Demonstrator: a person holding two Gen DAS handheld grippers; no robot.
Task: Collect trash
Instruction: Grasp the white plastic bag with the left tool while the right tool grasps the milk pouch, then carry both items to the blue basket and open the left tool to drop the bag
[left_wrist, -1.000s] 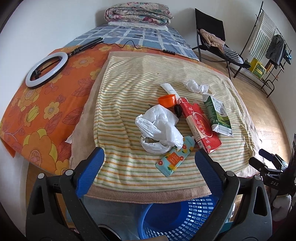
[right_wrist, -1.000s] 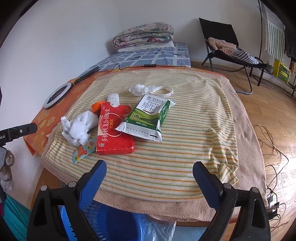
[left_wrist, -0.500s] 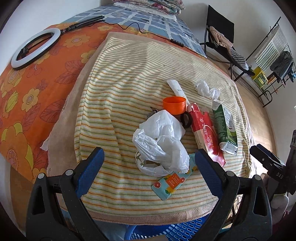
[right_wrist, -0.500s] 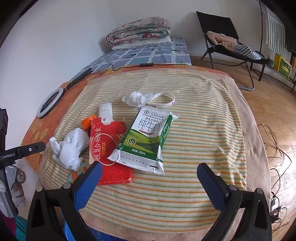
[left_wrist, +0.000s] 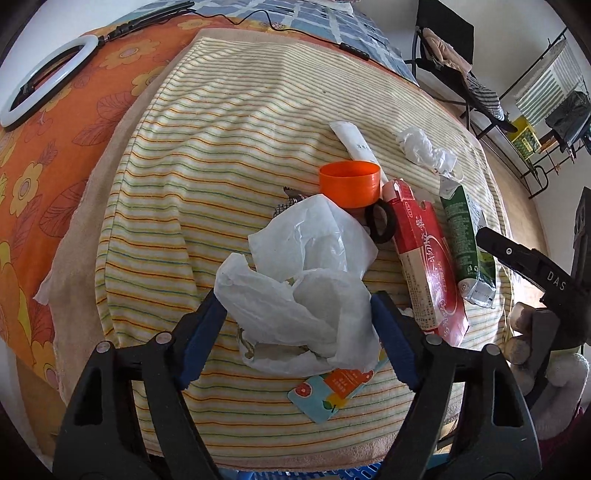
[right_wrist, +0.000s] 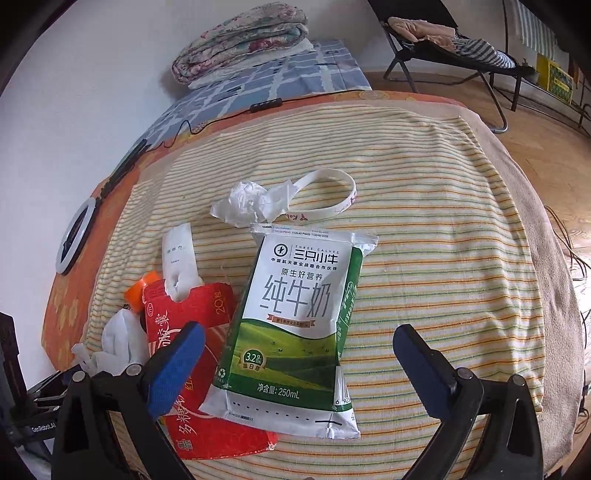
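Both grippers have come down closer to the striped blanket (left_wrist: 229, 122) since a second ago, and the left gripper (left_wrist: 297, 325) has just been closing its jaws around the crumpled white plastic bag (left_wrist: 306, 273), pads at the bag's sides. Right gripper (right_wrist: 295, 358) stands wide open, gripping nothing, straddling the green milk pouch (right_wrist: 295, 325). That pouch overlaps the red carton (right_wrist: 199, 424), beside the orange cap (left_wrist: 351, 182).

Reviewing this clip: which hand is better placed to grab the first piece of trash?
Left. The left gripper already straddles the white plastic bag, its jaws having just been closing around it. The right gripper hangs wide open over the green milk pouch, pads well clear of it.
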